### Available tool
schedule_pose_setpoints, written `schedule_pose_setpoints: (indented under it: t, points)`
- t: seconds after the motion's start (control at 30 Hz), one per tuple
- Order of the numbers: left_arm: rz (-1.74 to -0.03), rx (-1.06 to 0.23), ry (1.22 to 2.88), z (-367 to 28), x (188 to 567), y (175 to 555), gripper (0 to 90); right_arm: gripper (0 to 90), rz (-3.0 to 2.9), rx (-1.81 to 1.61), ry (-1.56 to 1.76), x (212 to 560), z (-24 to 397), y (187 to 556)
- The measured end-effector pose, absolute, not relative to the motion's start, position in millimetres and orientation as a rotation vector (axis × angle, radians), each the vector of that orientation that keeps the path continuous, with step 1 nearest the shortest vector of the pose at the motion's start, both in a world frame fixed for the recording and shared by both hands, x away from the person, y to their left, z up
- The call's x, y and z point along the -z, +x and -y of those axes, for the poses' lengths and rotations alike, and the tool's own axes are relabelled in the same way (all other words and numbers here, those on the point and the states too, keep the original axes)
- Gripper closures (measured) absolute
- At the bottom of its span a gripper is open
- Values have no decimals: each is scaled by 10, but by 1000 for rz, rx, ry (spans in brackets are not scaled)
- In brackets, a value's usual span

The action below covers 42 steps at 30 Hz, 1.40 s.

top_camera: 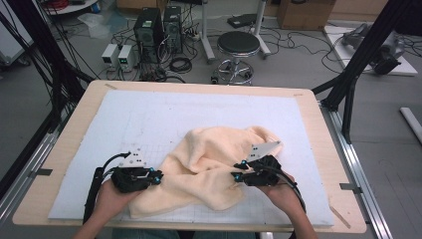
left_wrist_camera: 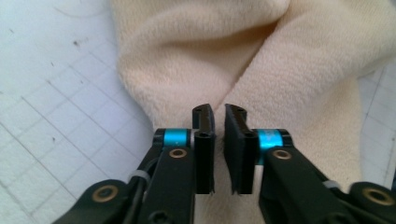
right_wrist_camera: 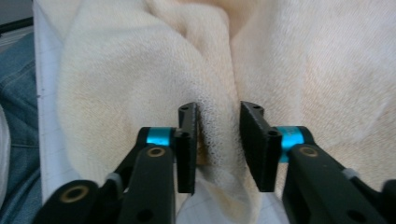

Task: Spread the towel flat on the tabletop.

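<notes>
A cream towel [top_camera: 209, 167] is lying crumpled on the white surface [top_camera: 149, 119]. The left tool [left_wrist_camera: 219, 122] is hovering slightly open at its edge, gripping nothing. The right tool [right_wrist_camera: 219, 122] is standing open around a fold without pinching it.

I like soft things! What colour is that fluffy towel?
The towel is pale cream-yellow, seen best in the right gripper view.

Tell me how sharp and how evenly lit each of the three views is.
High view: even overhead light, soft overall, faint shadow under the cream towel. Left gripper view: left claw sharp, towel weave slightly soft, white mat bright without glare. Right gripper view: right claw and nearby weave crisp, far folds washed pale.
</notes>
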<state>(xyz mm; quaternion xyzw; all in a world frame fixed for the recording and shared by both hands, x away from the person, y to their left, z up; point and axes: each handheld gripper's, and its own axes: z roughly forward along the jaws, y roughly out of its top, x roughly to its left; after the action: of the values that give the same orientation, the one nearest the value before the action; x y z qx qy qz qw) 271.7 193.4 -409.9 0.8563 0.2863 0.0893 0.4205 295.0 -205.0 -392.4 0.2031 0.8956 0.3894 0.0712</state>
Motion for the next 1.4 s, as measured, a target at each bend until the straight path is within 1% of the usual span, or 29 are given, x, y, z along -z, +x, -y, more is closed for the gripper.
schedule_pose_setpoints:
  t: [0.03, 0.2, 0.27, 0.33, 0.4, 0.5, 0.53, 0.6, 0.67, 0.73, 0.8, 0.97, 1.1, 1.27, 1.3, 1.33, 1.4]
  points:
    - [-709, -224, 2135, -1945, 4082, 2705, 752, 618, -2676, -1167, 587, 3882, 2057, 2921]
    - [-696, -237, 2115, -2044, 4010, 2637, 619, 594, -2612, -1184, 477, 3620, 2063, 2773]
    - [-710, -256, 2101, -2101, 3984, 2621, 530, 590, -2621, -1182, 433, 3553, 2020, 2741]
    - [-715, -236, 2091, -2147, 3987, 2603, 464, 577, -2639, -1157, 399, 3565, 1945, 2734]
    - [-709, -219, 2111, -2149, 4021, 2583, 444, 576, -2672, -1130, 381, 3656, 1866, 2757]
    - [-695, -190, 2177, -2094, 4125, 2562, 452, 579, -2724, -1124, 395, 3884, 1769, 2808]
    - [-684, -169, 2200, -2072, 4164, 2567, 484, 594, -2739, -1133, 407, 3964, 1750, 2826]
    - [-672, -135, 2239, -2018, 4240, 2577, 626, 666, -2764, -1126, 439, 4103, 1728, 2856]
    - [-665, -114, 2263, -1966, 4300, 2594, 728, 730, -2772, -1117, 463, 4207, 1717, 2876]
    - [-660, -116, 2255, -1959, 4283, 2593, 793, 806, -2774, -1136, 476, 4233, 1728, 2894]
    - [-654, -140, 2236, -1976, 4233, 2564, 821, 834, -2764, -1141, 469, 4191, 1749, 2877]
    - [-602, -179, 2177, -2056, 3988, 2351, 827, 840, -2757, -1207, 406, 3957, 1850, 2669]
    - [-561, -208, 2166, -2099, 3808, 2138, 830, 840, -2727, -1267, 380, 3718, 1985, 2404]
    - [-531, -165, 2148, -2118, 3698, 1891, 825, 833, -2751, -1289, 323, 3578, 2068, 2025]
    - [-525, -161, 2148, -2111, 3692, 1855, 814, 828, -2754, -1298, 316, 3568, 2073, 1990]
    - [-516, -160, 2148, -2106, 3681, 1828, 776, 811, -2758, -1303, 307, 3550, 2080, 1954]
    - [-519, -163, 2140, -2092, 3664, 1839, 636, 762, -2762, -1321, 302, 3518, 2095, 1956]
